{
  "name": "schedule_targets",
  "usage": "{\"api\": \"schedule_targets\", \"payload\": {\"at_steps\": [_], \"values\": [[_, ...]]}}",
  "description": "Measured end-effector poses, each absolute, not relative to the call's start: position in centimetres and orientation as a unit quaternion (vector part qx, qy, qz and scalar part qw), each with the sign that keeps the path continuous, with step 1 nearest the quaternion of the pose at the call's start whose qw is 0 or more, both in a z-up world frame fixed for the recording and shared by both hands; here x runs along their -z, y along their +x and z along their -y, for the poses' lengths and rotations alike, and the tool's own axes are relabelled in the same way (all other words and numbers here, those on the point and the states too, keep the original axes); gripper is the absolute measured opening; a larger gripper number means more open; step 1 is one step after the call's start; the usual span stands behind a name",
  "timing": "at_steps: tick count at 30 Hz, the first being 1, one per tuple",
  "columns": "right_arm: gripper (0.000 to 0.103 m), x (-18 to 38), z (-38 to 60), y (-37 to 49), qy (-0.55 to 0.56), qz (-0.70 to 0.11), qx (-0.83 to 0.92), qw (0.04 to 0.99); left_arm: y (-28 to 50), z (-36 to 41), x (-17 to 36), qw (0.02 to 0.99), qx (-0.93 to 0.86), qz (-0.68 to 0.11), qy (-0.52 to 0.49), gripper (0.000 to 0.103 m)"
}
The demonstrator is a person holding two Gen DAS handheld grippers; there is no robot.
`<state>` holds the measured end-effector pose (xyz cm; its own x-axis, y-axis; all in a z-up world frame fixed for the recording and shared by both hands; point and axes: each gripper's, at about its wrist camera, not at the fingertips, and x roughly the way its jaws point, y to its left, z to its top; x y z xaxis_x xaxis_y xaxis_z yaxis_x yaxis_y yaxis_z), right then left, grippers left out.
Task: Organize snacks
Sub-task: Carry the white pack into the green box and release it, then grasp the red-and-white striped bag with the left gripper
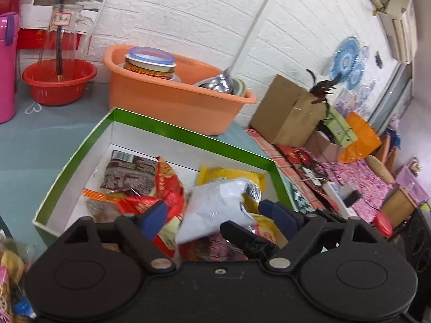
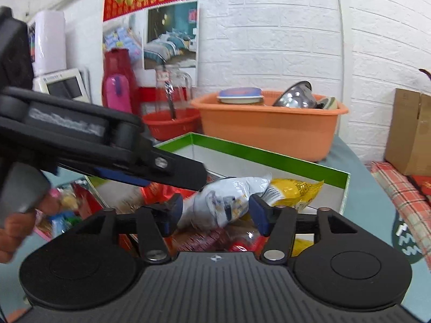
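A green box (image 1: 188, 134) with a white inside holds several snack packets: a brown one (image 1: 129, 172), red ones (image 1: 167, 188) and a yellow one (image 1: 229, 175). A white packet (image 1: 215, 210) hangs blurred over them, between the blue pads of my left gripper (image 1: 215, 214), which is open and clear of it. In the right wrist view the same white packet (image 2: 215, 204) lies between the pads of my right gripper (image 2: 215, 210), also open. The left gripper's finger (image 2: 186, 172) reaches in from the left just above the packet. The yellow packet (image 2: 293, 191) lies behind it in the box (image 2: 269, 156).
Behind the box stands an orange basin (image 1: 161, 99) with a tin and metal bowls. A red basket (image 1: 59, 80), a glass jug (image 1: 64, 32) and a pink bottle (image 1: 6, 67) are at the back left. A cardboard box (image 1: 288, 110) is on the right. Loose snacks (image 1: 10, 269) lie at the near left.
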<state>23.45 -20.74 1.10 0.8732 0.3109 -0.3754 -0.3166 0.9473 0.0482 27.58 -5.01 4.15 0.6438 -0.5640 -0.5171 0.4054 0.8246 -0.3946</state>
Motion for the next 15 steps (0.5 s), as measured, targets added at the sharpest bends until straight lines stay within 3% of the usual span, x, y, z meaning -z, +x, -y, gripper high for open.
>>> {"api": "schedule_targets", "payload": {"at_steps": [2, 9, 15], "values": [[0.103, -1.5, 21.2, 22.0, -0.001, -0.174, -0.167, 0.97, 26.4, 4.4, -4.7, 0.9, 0.271, -0.316, -0.129, 0.103], [0.103, -3.6, 21.6, 17.7, 0.026, -0.156, -0.181, 0.971, 23.6, 1.9, -6.3, 0.922, 0.226, -0.286, -0.127, 0.103], [0.103, -2.8, 19.4, 17.9, 0.044, -0.187, -0.201, 0.961, 24.5, 0.4, -3.4, 0.913, 0.186, -0.339, -0.129, 0.103]]}}
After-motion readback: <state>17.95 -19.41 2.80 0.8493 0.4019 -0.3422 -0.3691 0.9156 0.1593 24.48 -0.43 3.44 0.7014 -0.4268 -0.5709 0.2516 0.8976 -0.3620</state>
